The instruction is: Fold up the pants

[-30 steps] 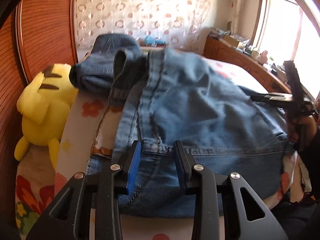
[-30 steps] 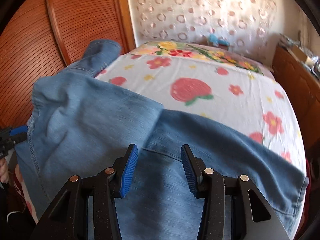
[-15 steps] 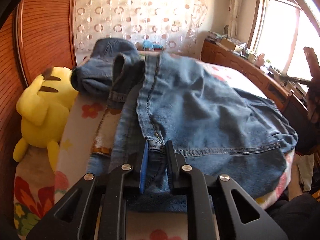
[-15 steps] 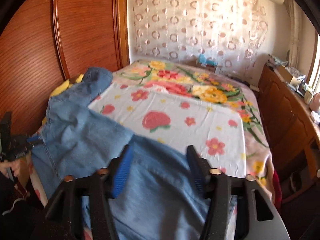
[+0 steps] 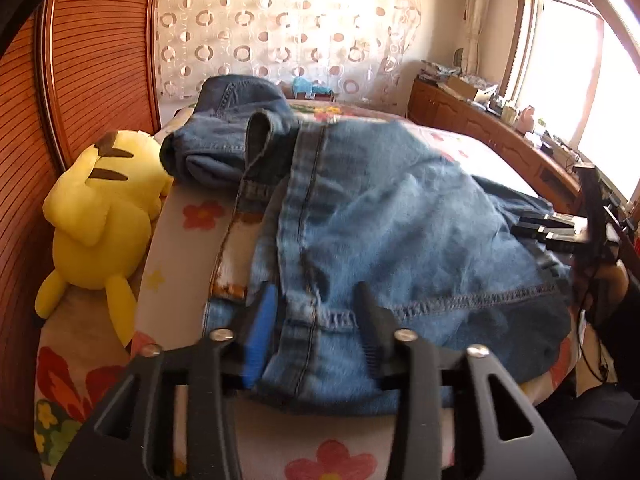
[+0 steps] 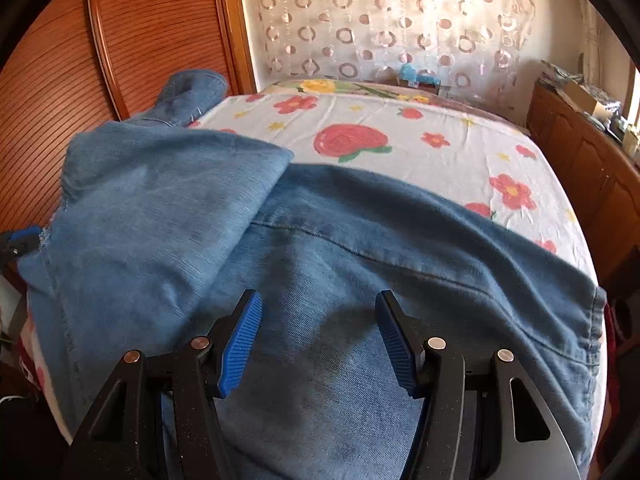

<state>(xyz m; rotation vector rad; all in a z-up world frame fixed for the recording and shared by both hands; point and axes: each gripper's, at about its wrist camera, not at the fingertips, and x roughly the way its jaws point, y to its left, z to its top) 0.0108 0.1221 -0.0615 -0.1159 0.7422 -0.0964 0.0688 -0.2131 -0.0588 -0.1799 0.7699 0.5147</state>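
Left gripper (image 5: 316,324) opening over jeans (image 5: 400,216)

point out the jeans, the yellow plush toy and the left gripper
jeans (image 5: 400,216): left wrist view, on the light denim panel.
yellow plush toy (image 5: 104,216): left wrist view, on its back.
left gripper (image 5: 314,324): left wrist view, midway between the fingertips, jaws opening over the seam.

Left wrist view sat close over the near edge of the bed (image 5: 176,240), angled down toward the far curtain (image 5: 280,32). Right wrist view looked likewise from further right. Both shared the jeans (image 5: 400,220), curtain, and wooden panel (image 6: 160,20); each caught the other tool at its edge.
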